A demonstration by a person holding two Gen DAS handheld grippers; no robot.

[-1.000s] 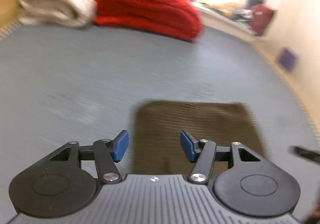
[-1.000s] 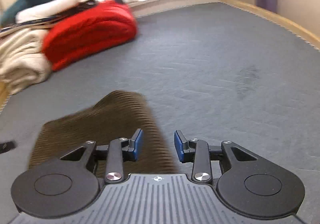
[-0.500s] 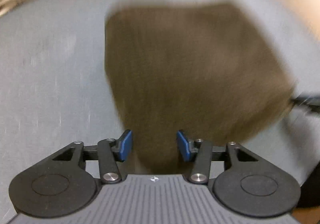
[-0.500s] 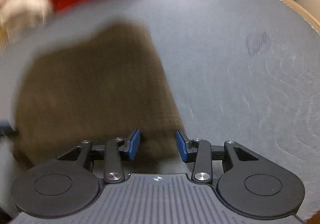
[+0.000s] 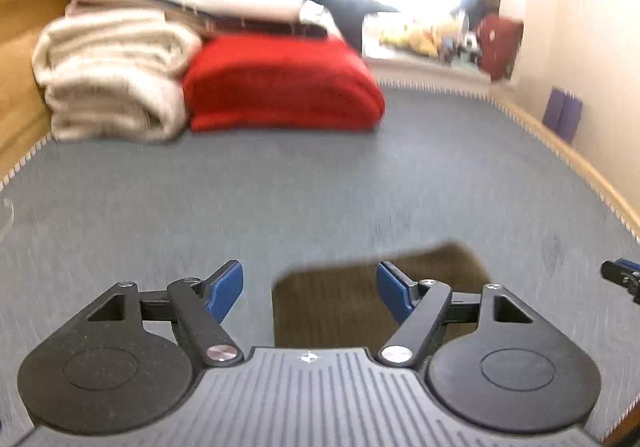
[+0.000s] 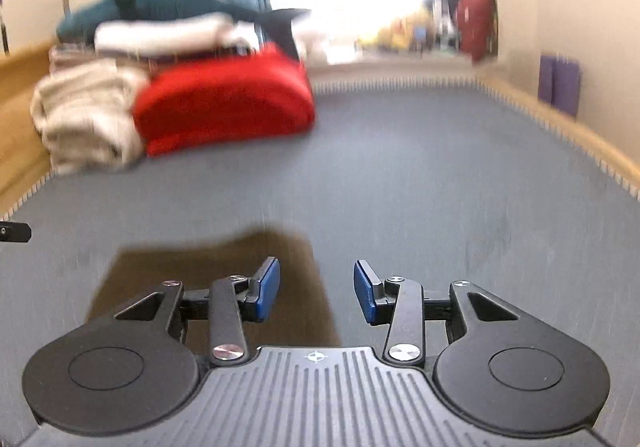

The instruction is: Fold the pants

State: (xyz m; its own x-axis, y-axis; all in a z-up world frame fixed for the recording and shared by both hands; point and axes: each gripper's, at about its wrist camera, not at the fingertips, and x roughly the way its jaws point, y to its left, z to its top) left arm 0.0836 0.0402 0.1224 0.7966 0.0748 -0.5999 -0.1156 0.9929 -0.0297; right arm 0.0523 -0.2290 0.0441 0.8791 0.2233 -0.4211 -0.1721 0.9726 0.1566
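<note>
My left tool [image 5: 310, 289] hangs above the grey bed surface [image 5: 320, 183] with its jaws spread wide; they have just been opening further, and nothing is gripped between the blue pads [image 5: 226, 287]. My right tool [image 6: 316, 289] is also released, its jaws parted more narrowly after a slight opening, holding nothing. The folded brown pants [image 5: 340, 303] lie flat on the bed just under and ahead of both tools, toward the right of my left view and the left of my right view [image 6: 208, 267]. At the far end sits a stack of folded textiles: a red blanket [image 5: 280, 83], a cream blanket [image 5: 112, 75] beside it, and white and teal pieces on top.
</note>
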